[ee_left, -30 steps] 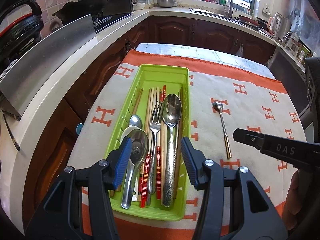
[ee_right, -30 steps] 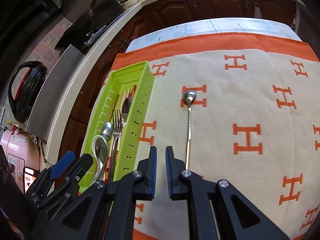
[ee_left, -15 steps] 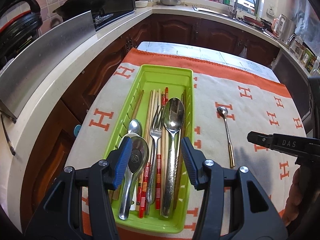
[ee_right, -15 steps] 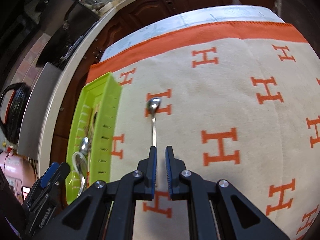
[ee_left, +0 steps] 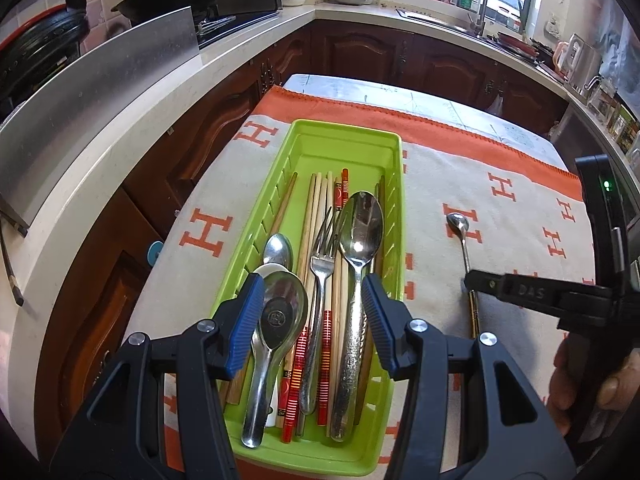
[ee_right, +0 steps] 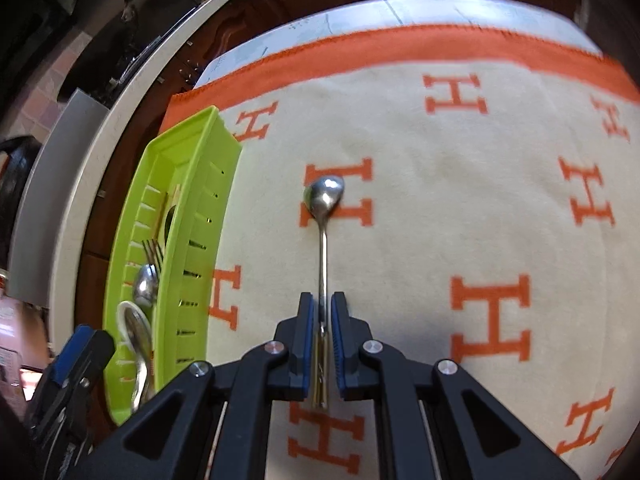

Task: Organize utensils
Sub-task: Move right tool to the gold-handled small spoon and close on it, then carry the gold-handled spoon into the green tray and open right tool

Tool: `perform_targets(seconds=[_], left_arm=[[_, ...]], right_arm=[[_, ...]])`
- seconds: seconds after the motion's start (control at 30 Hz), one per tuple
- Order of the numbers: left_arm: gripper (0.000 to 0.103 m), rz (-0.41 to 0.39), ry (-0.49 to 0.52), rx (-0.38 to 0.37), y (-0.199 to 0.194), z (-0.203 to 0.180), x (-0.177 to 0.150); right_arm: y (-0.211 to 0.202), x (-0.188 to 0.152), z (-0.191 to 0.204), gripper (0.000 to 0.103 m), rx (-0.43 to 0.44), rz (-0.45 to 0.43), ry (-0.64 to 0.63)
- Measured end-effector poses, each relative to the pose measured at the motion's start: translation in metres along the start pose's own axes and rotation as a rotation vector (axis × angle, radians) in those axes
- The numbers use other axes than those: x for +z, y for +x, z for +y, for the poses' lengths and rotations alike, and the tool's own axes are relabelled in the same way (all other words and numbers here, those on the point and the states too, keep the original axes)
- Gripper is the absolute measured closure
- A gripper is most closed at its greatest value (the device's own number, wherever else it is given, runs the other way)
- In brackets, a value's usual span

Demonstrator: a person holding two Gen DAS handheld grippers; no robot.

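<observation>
My right gripper (ee_right: 321, 314) has its blue pads either side of the slim steel teaspoon with a brass-coloured handle (ee_right: 323, 240). The jaws are nearly together around the stem, but I cannot tell whether they actually pinch it or only bracket it. My left gripper (ee_left: 314, 308) hangs released, jaws wide, over the lime-green slotted plastic tray (ee_left: 394, 184), grasping nothing.

The teaspoon lies flat on the cream cloth patterned with orange H letters (ee_right: 460, 200), well to the 3 o'clock side of the tray. Its long axis runs 12 to 6 in the right wrist view, bowl toward 12, handle end toward 6 beneath the gripper, roughly parallel to the tray.

My worry is the thin round stem: a light grip could let it slip or pivot bowl-down on lifting. Pads pressed low may also snag the cloth and drag it.
</observation>
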State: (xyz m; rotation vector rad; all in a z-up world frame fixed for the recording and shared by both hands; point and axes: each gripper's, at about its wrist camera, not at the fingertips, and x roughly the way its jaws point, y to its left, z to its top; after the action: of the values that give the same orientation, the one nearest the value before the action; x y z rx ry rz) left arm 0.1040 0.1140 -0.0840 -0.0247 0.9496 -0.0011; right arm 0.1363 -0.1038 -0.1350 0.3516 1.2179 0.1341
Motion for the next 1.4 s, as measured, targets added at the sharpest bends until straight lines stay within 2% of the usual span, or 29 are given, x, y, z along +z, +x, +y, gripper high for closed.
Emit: perform_targets(seconds=[0.2,0.37,0.47,0.6,0.77,1.1,1.4], left_arm=[[0.055,0.003,-0.009,-0.002,0.000,0.002,0.000],[0.055,-0.003,-0.020,0.004,-0.003,0.006,-0.001],[0.055,0.000,-0.028,0.004,-0.003,0.009,-0.001],[0.055,-0.004,-0.027,0.006,-0.006,0.011,-0.001],[0.055,-0.014,-0.032,0.005,-0.011,0.013,-0.003],[0.055,-0.034,-0.029,0.003,-0.020,0.013,-0.007],[0.055,-0.050,-0.051,-0.001,-0.030,0.023,-0.010]], right_arm=[[0.010,0.001,0.035,0.094,-0.184,-0.041,-0.185],[0.010,0.000,0.037,0.098,-0.227,-0.053,-0.205],[0.005,-0.001,0.026,0.099,-0.180,-0.047,-0.155],[-0.001,-0.002,0.005,0.099,-0.058,-0.018,-0.032],[-0.019,-0.011,-0.005,0.099,0.029,-0.032,0.035],[-0.066,-0.023,0.012,0.099,0.162,-0.091,0.024],[-0.087,-0.023,0.046,0.099,0.254,-0.115,0.000]])
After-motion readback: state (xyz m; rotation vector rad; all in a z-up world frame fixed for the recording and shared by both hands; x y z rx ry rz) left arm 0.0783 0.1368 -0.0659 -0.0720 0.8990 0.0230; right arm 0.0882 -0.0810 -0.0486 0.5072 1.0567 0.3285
